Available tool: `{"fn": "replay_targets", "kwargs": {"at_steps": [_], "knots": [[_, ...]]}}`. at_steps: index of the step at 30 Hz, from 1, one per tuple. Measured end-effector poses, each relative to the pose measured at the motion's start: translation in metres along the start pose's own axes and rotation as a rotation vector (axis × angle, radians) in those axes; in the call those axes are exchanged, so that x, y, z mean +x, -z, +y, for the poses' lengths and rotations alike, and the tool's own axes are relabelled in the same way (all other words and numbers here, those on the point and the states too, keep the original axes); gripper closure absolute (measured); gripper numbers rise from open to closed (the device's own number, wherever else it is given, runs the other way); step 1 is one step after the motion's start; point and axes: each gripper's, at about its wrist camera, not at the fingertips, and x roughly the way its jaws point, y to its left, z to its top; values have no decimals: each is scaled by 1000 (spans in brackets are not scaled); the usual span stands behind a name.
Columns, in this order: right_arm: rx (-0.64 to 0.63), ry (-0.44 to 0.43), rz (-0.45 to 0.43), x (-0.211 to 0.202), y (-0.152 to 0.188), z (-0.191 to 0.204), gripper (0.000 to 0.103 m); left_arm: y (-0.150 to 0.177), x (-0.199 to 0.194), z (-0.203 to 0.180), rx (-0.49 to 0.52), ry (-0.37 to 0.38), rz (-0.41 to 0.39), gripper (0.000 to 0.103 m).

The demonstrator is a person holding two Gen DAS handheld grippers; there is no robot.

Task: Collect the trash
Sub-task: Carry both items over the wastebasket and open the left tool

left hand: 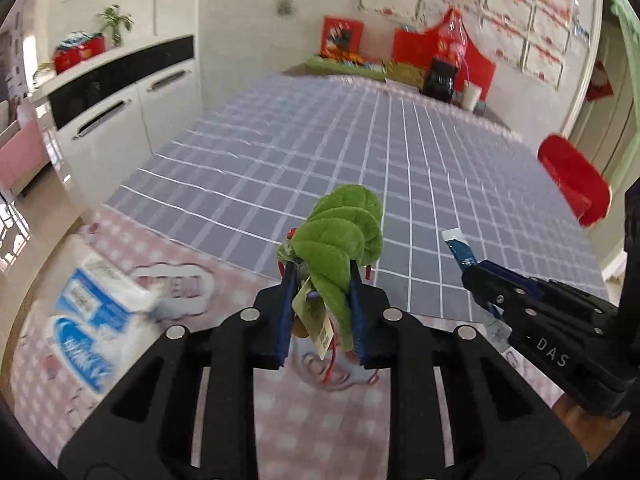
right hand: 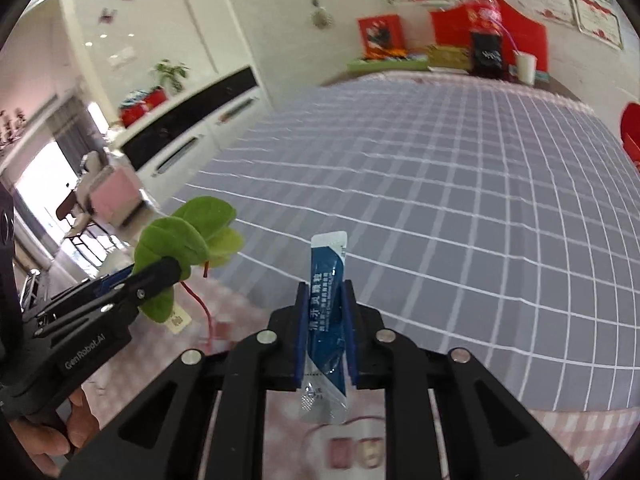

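My left gripper (left hand: pixel 323 280) is shut on a green plush leaf toy (left hand: pixel 340 236) with a paper tag and red cord hanging below it; it is lifted above the table. From the right wrist view the same green plush toy (right hand: pixel 180 236) sticks out of the left gripper (right hand: pixel 160 270) at the left. My right gripper (right hand: pixel 325 308) is shut on a blue and silver sachet (right hand: pixel 326 312), held upright off the table. The left wrist view shows the right gripper (left hand: pixel 474 270) at the right with the sachet (left hand: pixel 460 246) poking out of its tip.
A grey checked cloth (left hand: pixel 360 152) covers the table's middle and far part, with a pink patterned cloth (left hand: pixel 160 272) near me. A blue and white packet (left hand: pixel 96 312) lies at the left. A red bin (left hand: pixel 576 180) stands at the right. Boxes and a bottle (right hand: pixel 486 28) line the far edge.
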Motion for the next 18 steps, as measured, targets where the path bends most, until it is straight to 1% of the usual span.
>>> {"fn": "replay_targets", "kwargs": {"at_steps": [2,4,6,8,11,12,15,18], "knots": [[-6,-39,-14,-10,-1,14,87,0,-18,6,-21,-21,-34,79],[-25,-74,-32,-21,-2,32,87,2,-47,15,-45,-51,-90,79],[-51,-96,-53,-32,-3,49,87,6,-71,21,-48,-83,-140,79],[-84,-136,-85,-48,-3,73,87,10,-94,29,-54,-114,-183,79],[-128,-190,-122,-67,0,108,87,23,-129,46,-79,-161,-238,79],[-140,-204,-130,-71,2,117,87,31,-143,55,-88,-193,-262,79],[-194,-275,-154,-85,13,160,87,47,-170,78,-112,-264,-296,79],[-239,-336,-153,-90,25,202,87,67,-198,110,-154,-321,-312,79]]}}
